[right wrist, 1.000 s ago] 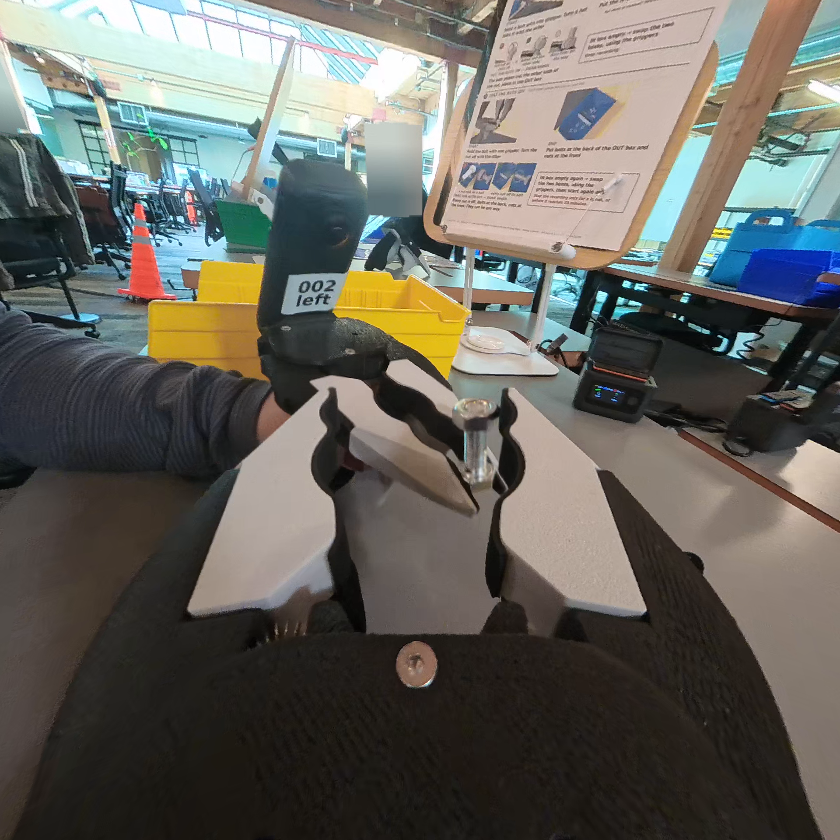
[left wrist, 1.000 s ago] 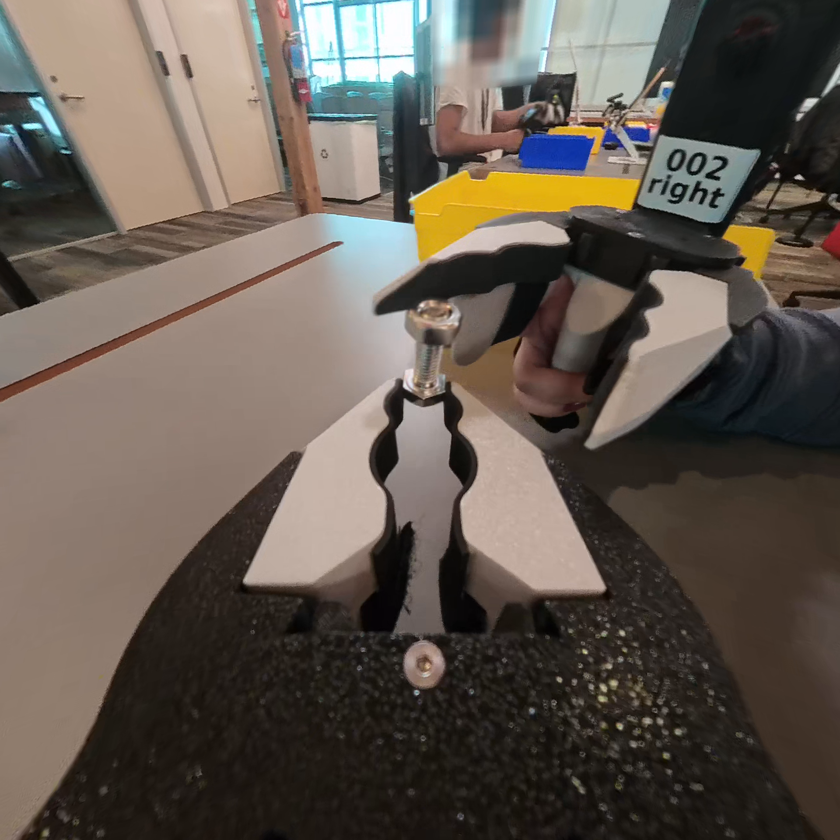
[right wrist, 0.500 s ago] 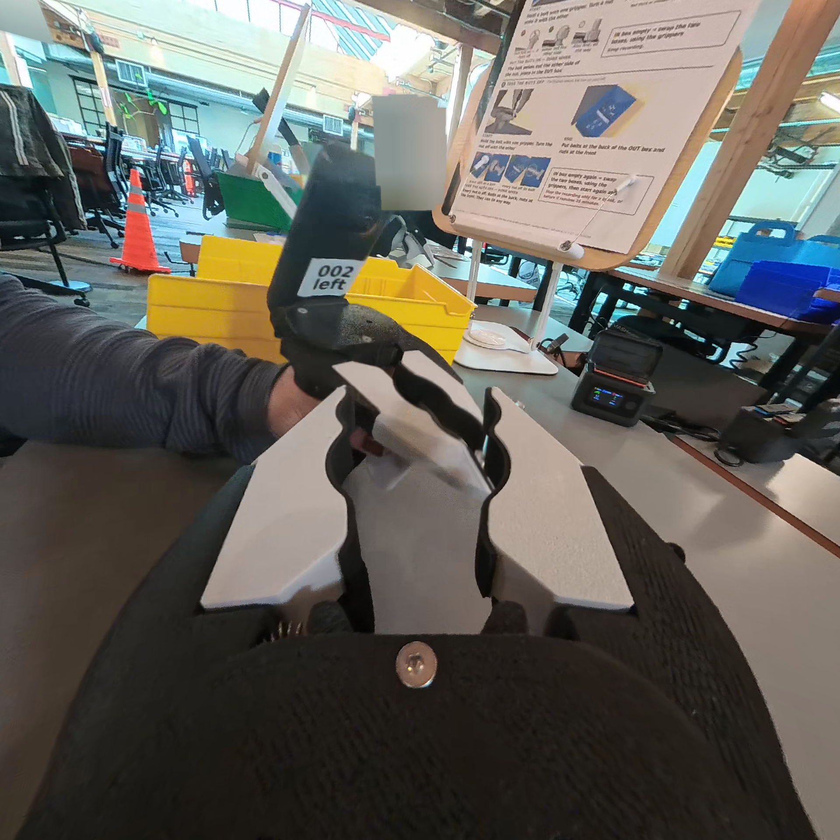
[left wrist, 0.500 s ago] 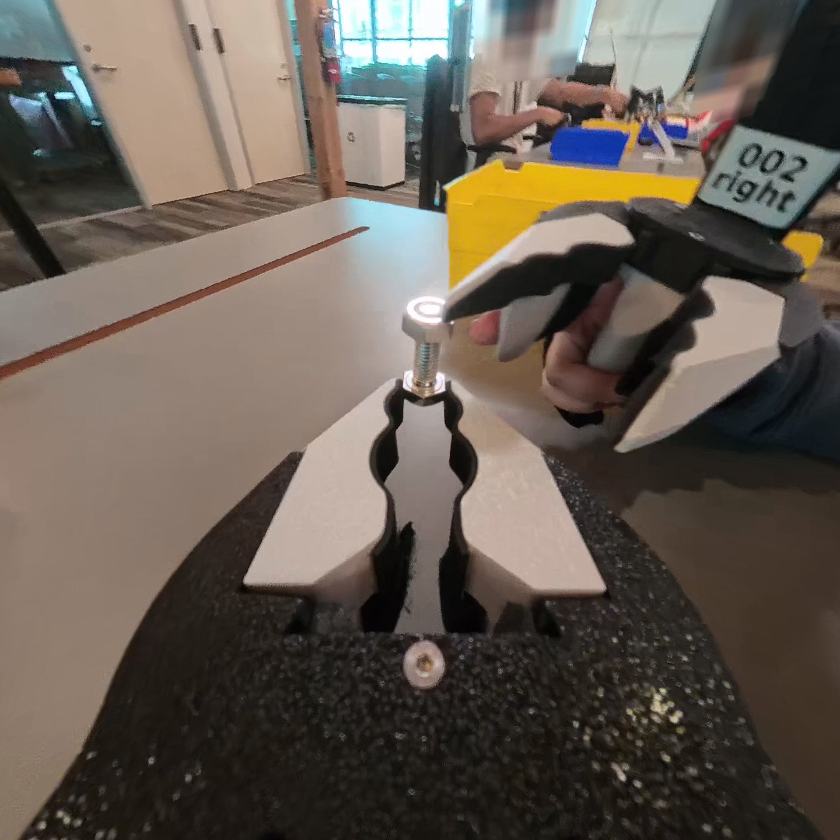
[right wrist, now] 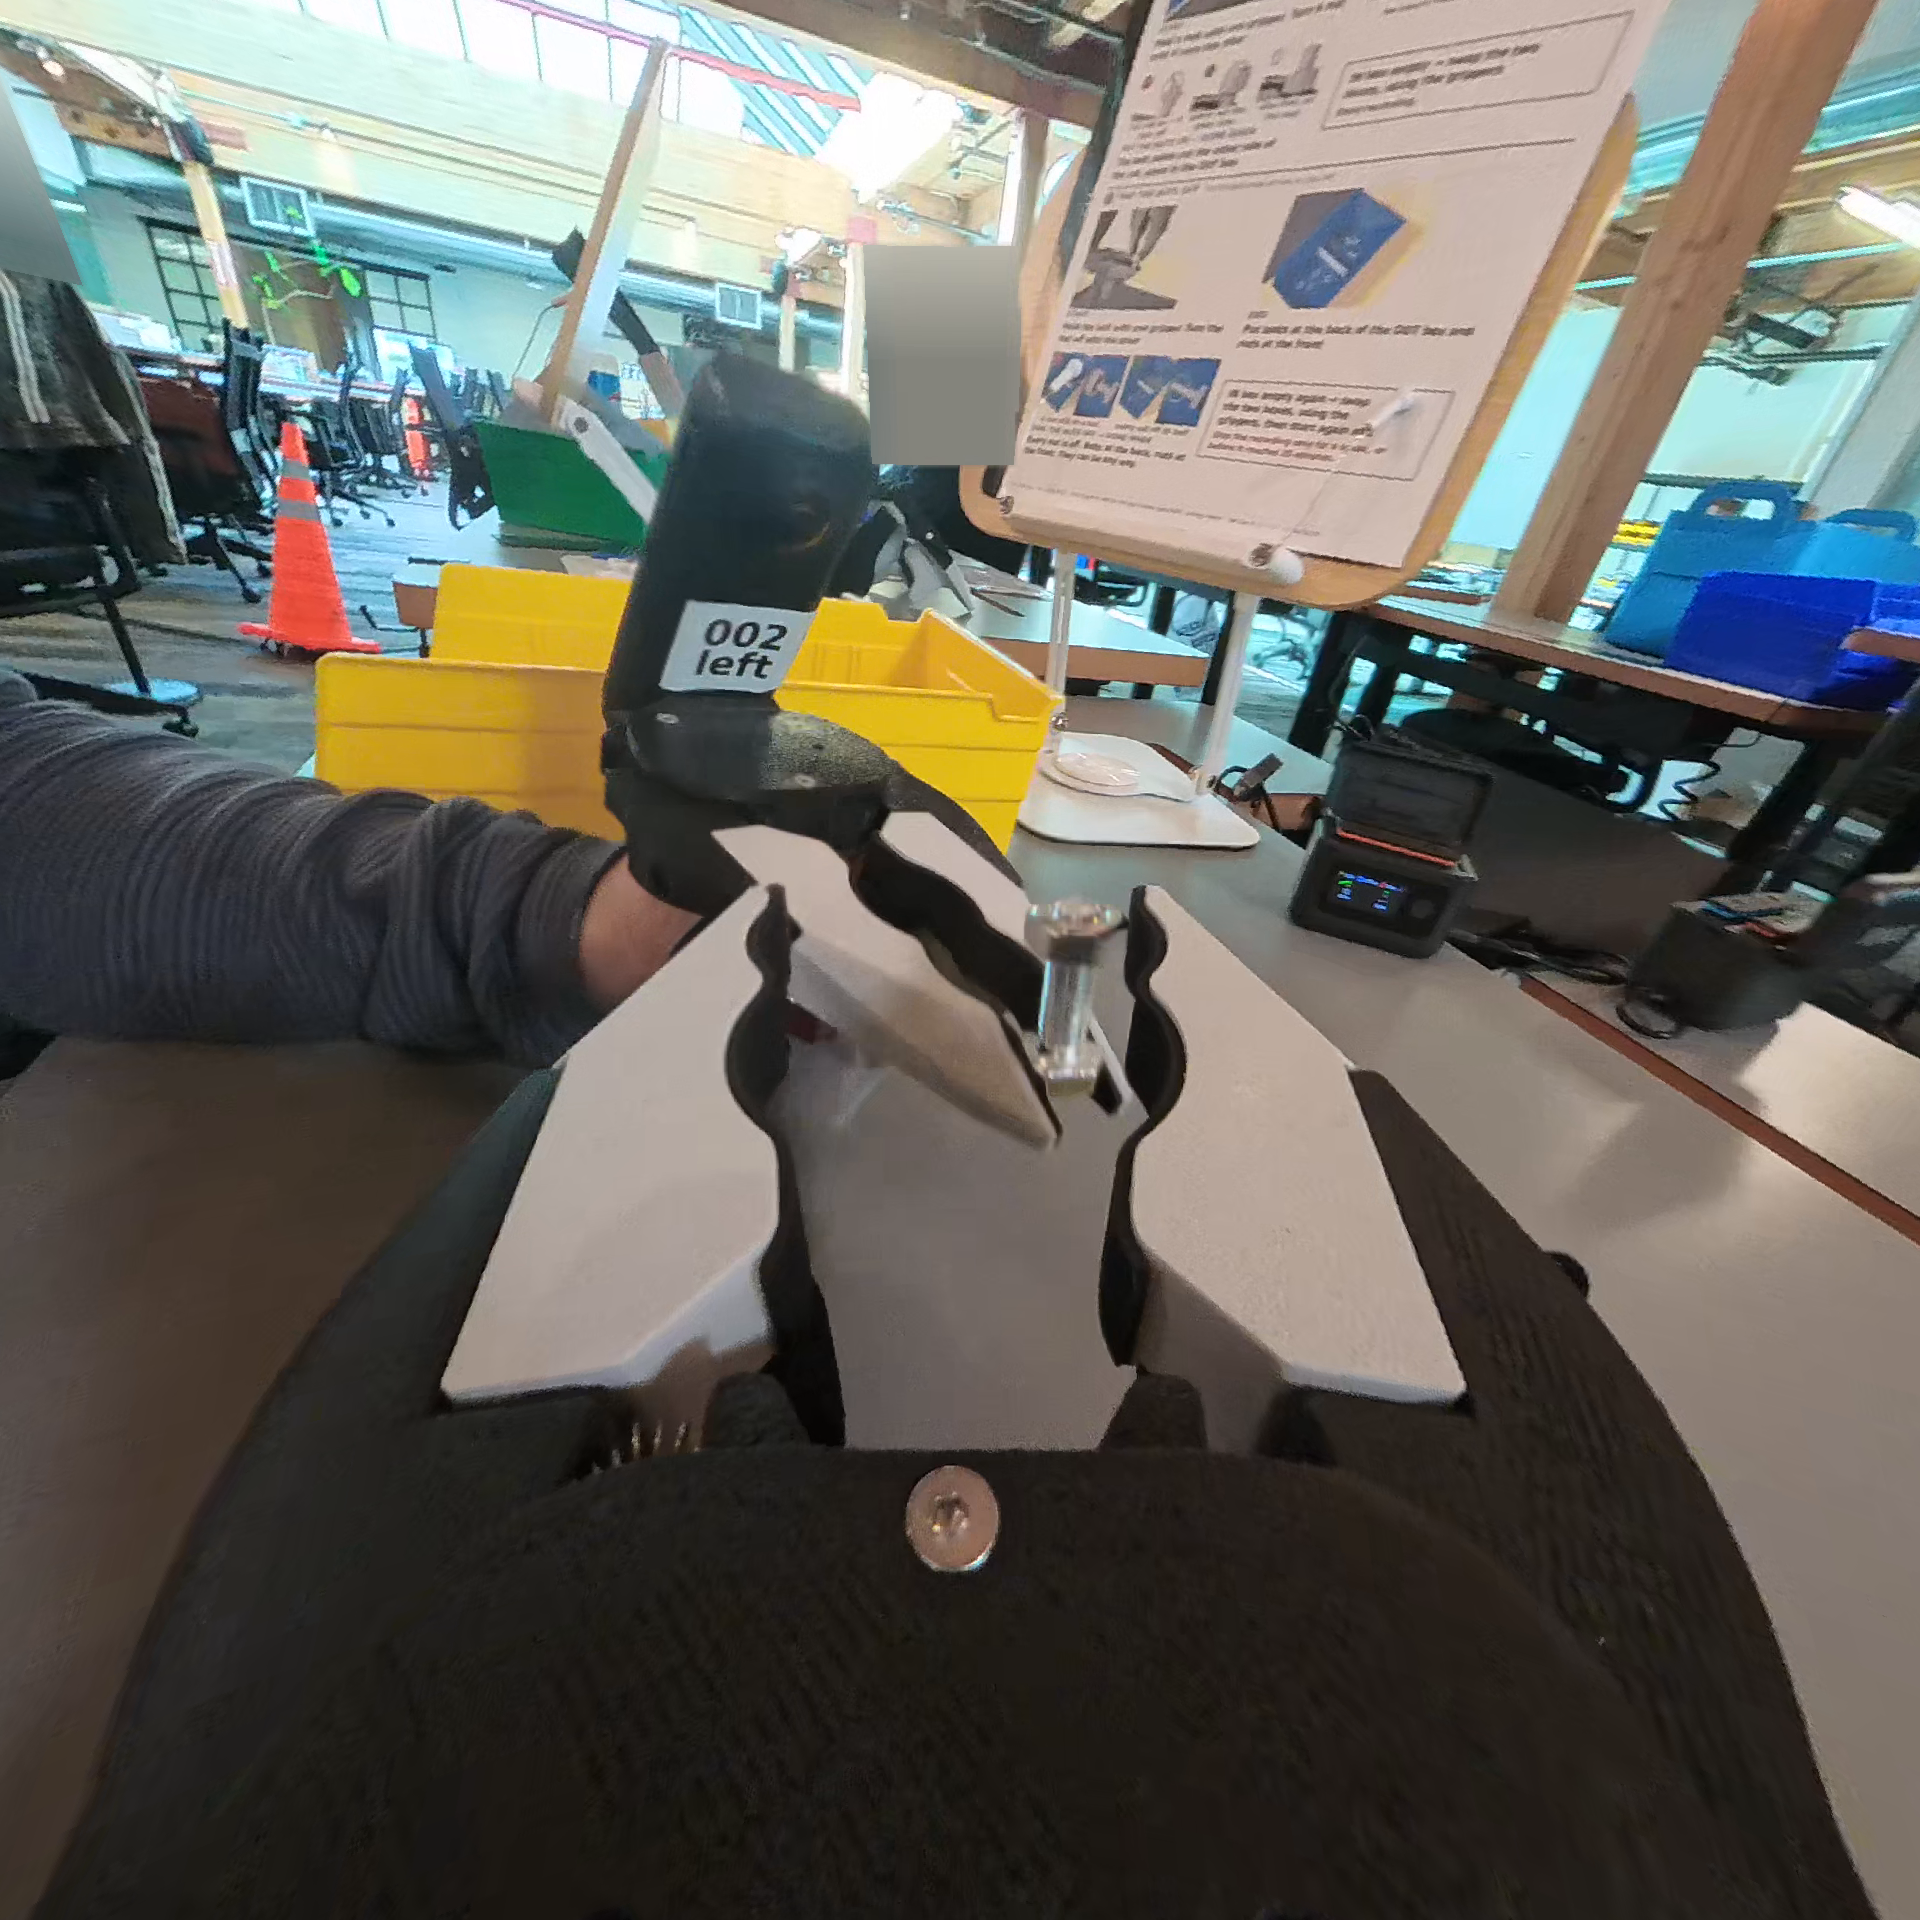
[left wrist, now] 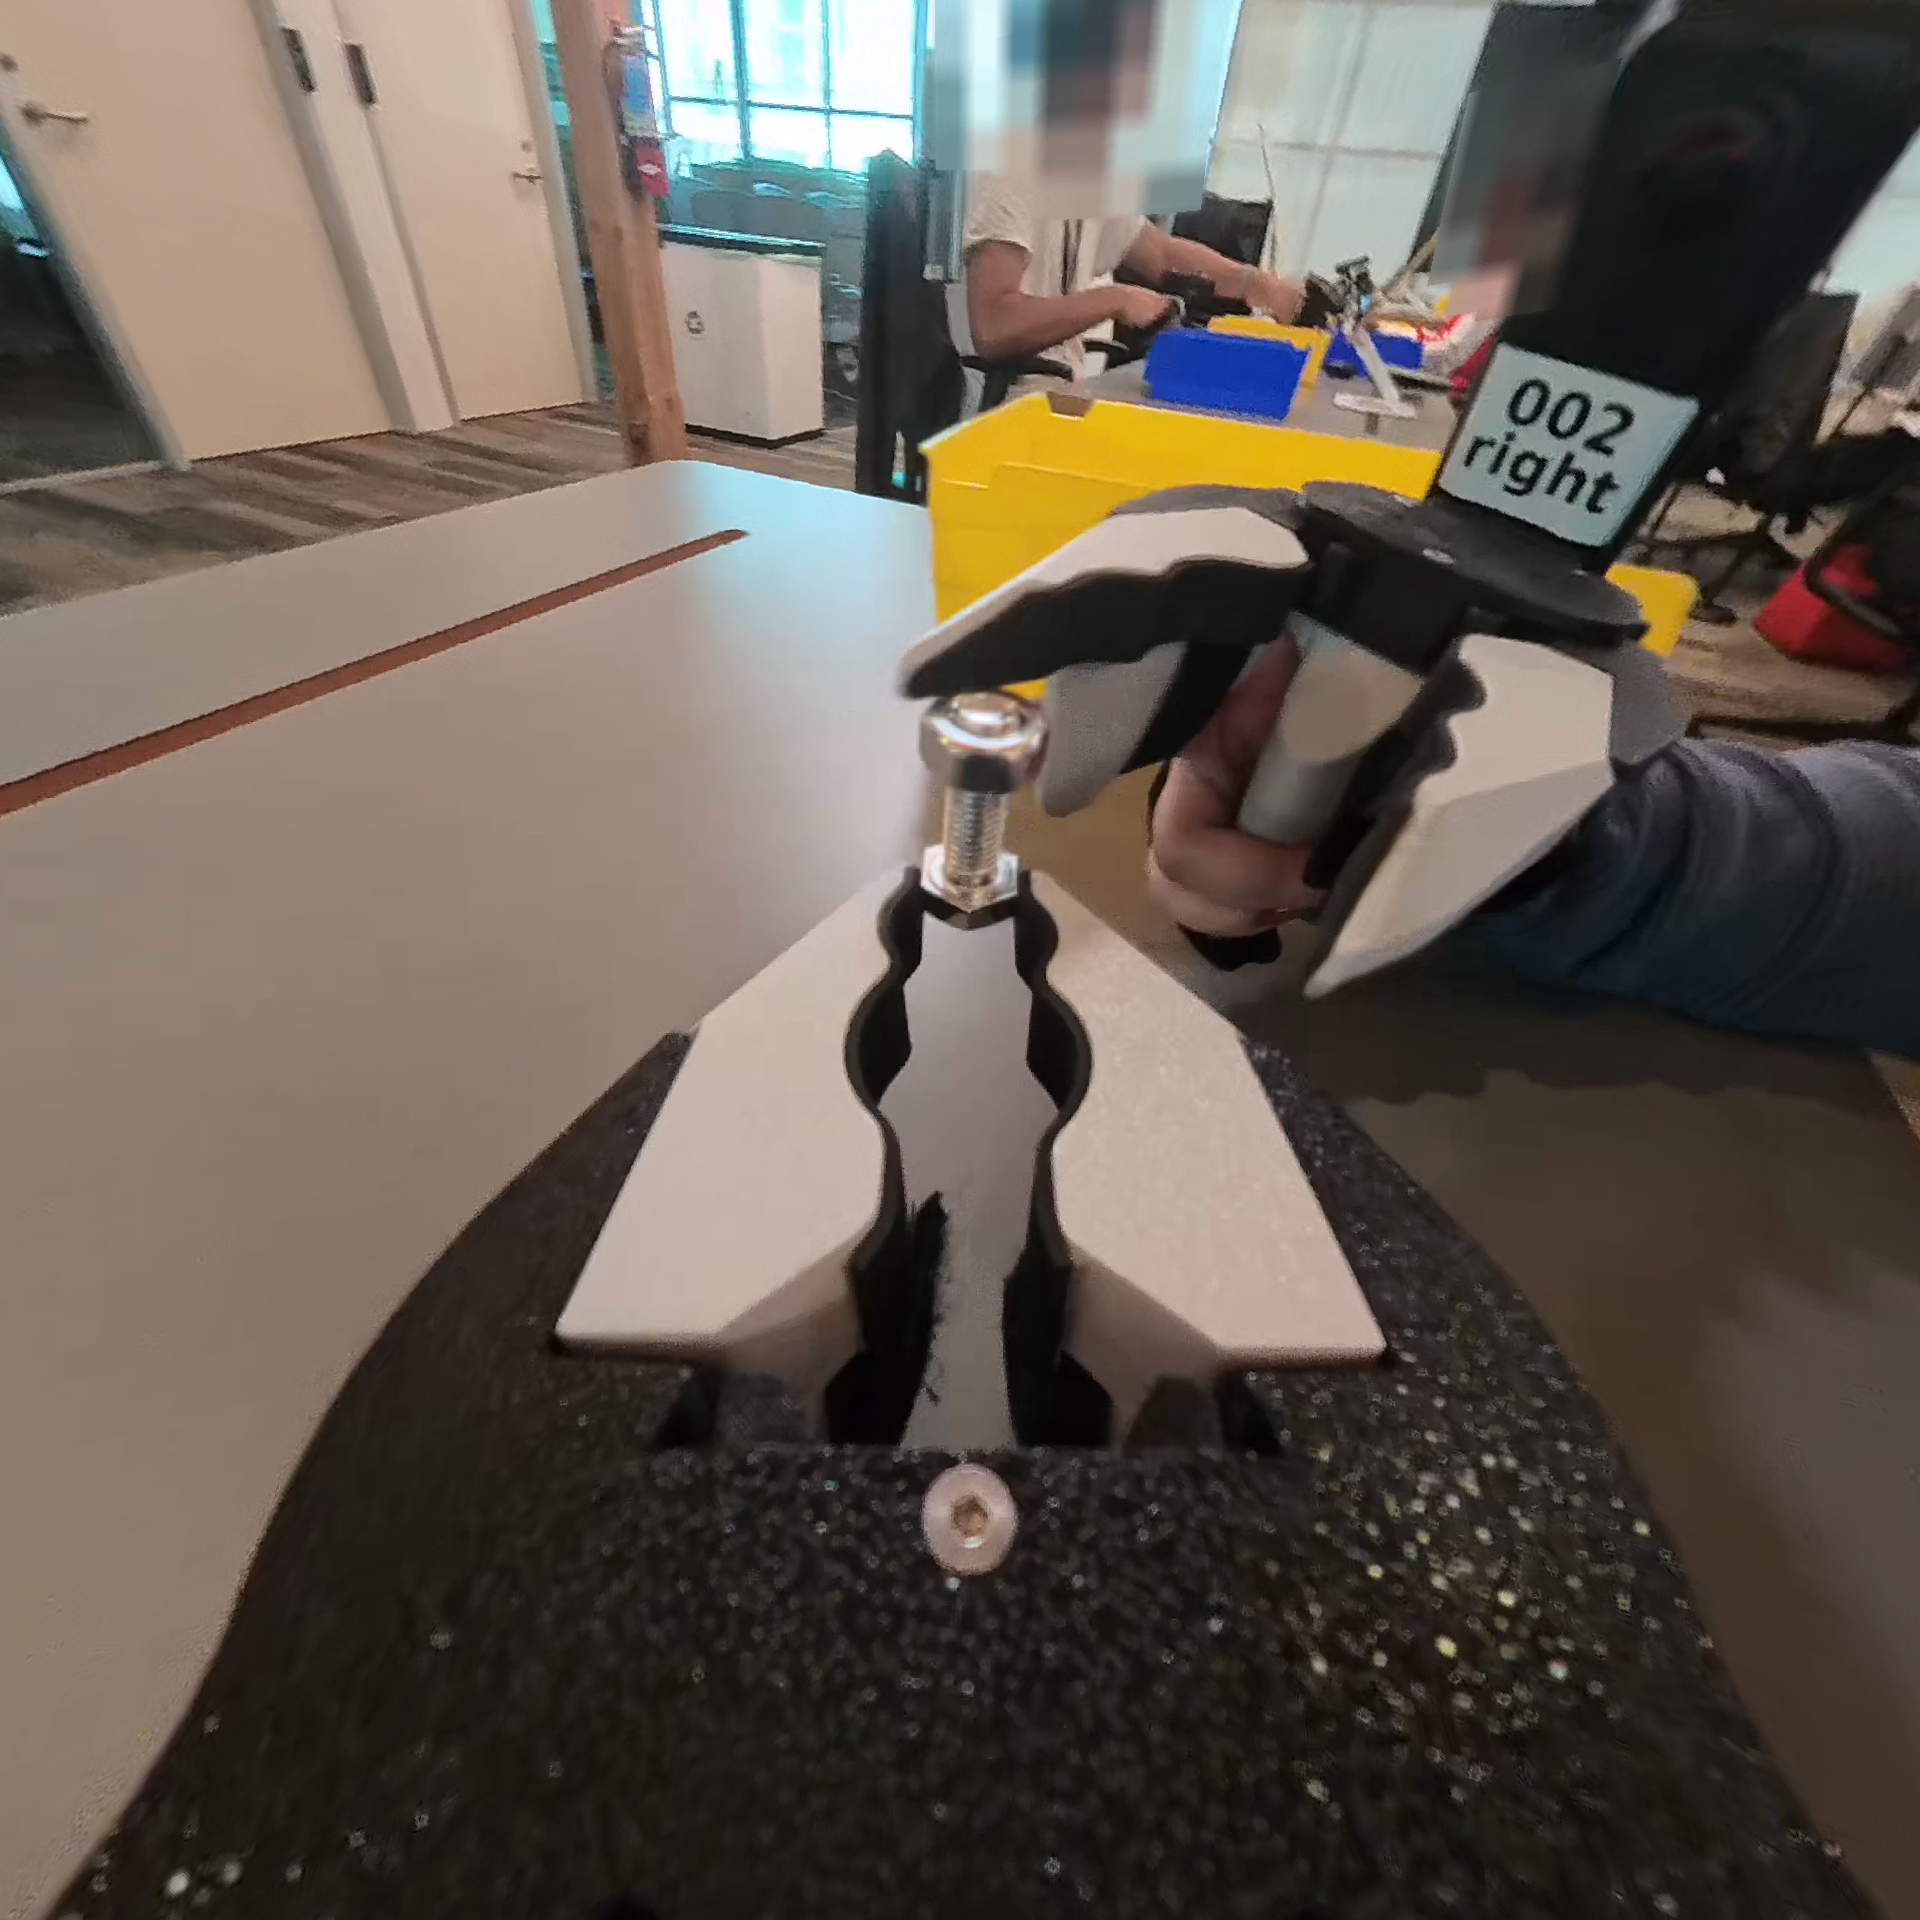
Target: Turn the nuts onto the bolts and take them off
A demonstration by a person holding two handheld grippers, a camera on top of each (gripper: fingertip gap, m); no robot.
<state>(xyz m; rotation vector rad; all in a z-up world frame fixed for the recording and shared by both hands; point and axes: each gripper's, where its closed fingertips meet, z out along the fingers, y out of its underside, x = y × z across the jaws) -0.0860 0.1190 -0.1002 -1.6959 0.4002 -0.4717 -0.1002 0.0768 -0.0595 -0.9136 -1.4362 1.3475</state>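
Left wrist view: my left claw (left wrist: 971, 902) was closed on the nut (left wrist: 972, 891), pinched between the tips of its pale fingers (left wrist: 769, 1122). The bolt (left wrist: 979, 792) stood upright in that nut, head up, threads bare between head and nut, above the grey bench (left wrist: 364, 883). My right claw (left wrist: 997, 717) reached in from the right, fingers spread wide: one finger lay over the bolt head and a second just beside it, without clamping it. My hand (left wrist: 1216, 831) gripped its handle, and a pale label with dark printed characters sat on its black housing.

Right wrist view: my right claw (right wrist: 951, 914) again stood wide open. The bolt (right wrist: 1068, 987) rose close to its right finger (right wrist: 1268, 1164). My left claw (right wrist: 1055, 1081) came in from the left with its own white printed label. Only this view showed the board of printed instructions (right wrist: 1320, 260) on a white stand, the small dark device with a lit screen (right wrist: 1382, 883), and the orange traffic cone (right wrist: 303, 561). Both views showed a yellow bin (right wrist: 499, 717) behind the claws.
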